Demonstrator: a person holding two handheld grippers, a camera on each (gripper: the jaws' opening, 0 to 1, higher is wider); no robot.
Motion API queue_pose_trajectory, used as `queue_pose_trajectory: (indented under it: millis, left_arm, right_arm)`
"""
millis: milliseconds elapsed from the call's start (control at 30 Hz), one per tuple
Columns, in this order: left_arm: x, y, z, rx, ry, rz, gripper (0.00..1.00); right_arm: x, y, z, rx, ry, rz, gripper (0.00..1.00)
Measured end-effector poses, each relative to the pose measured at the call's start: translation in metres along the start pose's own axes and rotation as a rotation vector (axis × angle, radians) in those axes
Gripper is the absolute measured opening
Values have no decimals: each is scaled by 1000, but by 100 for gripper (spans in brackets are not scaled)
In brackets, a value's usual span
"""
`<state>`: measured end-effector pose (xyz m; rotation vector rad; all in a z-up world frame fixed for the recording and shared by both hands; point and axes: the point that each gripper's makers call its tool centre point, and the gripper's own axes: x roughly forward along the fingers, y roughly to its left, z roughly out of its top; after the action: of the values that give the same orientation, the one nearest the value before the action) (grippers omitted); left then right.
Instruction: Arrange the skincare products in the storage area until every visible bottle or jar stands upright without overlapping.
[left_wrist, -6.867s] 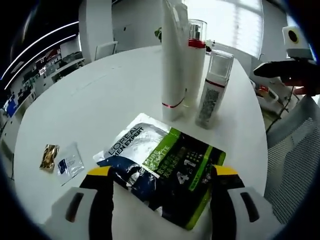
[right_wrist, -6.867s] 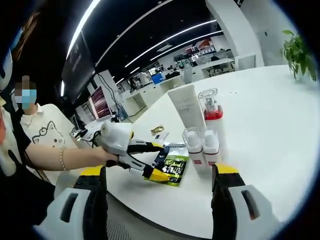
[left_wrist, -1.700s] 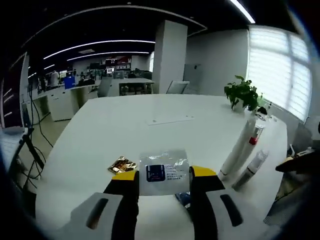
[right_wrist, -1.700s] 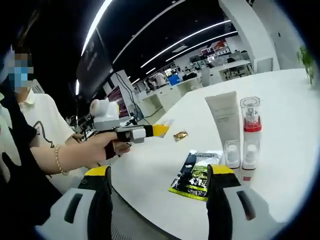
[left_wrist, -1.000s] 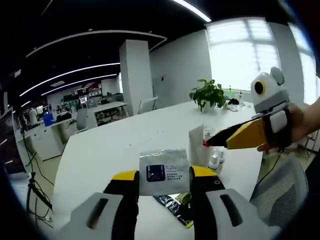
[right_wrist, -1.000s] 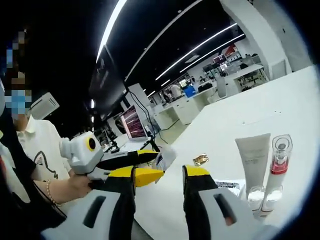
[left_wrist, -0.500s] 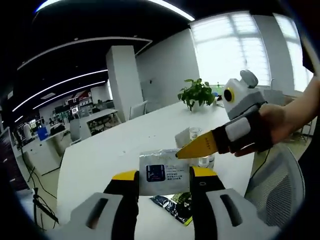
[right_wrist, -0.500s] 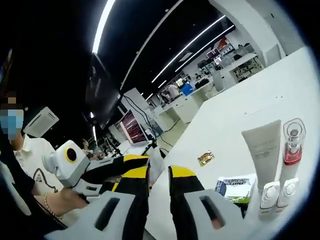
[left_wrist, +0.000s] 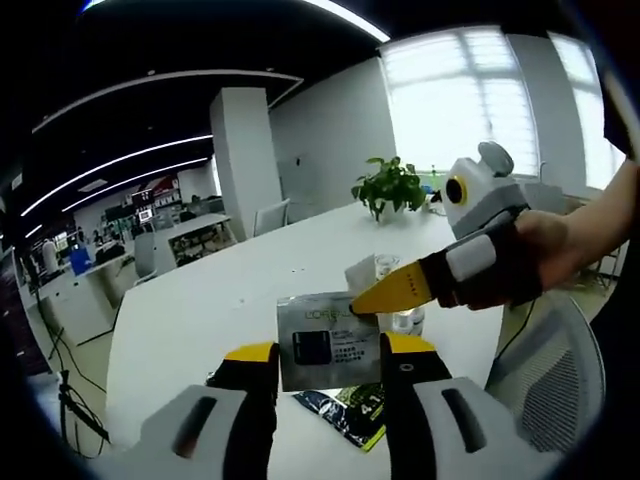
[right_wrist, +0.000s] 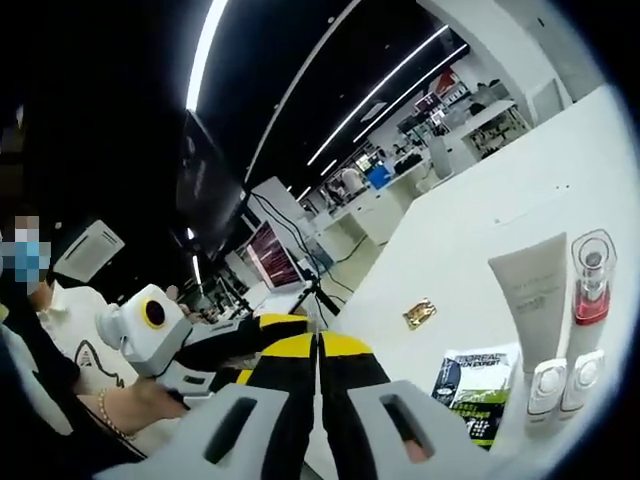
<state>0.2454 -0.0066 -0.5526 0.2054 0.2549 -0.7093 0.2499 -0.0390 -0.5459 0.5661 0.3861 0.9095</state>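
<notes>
Sachet (left_wrist: 328, 338) sits clamped in the left gripper (left_wrist: 328, 355), lifted above the worktop (left_wrist: 200, 310); the right gripper (right_wrist: 318, 352) pinches its top corner, jaws together. Bottles (right_wrist: 575, 340) stand upright beside a tube (right_wrist: 528, 290).

"L'OREAL" reads on the held sachet (left_wrist: 328, 340) and dark packet (right_wrist: 470, 385)

A broad white table (left_wrist: 190, 310) carries everything, and a potted green plant (left_wrist: 390, 187) stands at its far end in front of bright, blind-covered windows (left_wrist: 465, 95), with a white pillar (left_wrist: 240, 150) off to the left. A mesh office chair (left_wrist: 545, 375) sits at the table's near right edge. Further back are rows of white desks (right_wrist: 395, 205) under long ceiling light strips (right_wrist: 330, 70), and a lit monitor (right_wrist: 268, 255) glows at the left.
</notes>
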Motion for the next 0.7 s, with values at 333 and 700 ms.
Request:
queue_pose_trajectory:
  millis: [333,700]
  left_arm:
    - [-17,4,-9,-368,-59,-123,38]
    - [-32,18,-16,-479,-93,-140,7]
  right_arm:
    - [-5,5,9,30,-11,38,1]
    - [2,20,5,12,23,83,1]
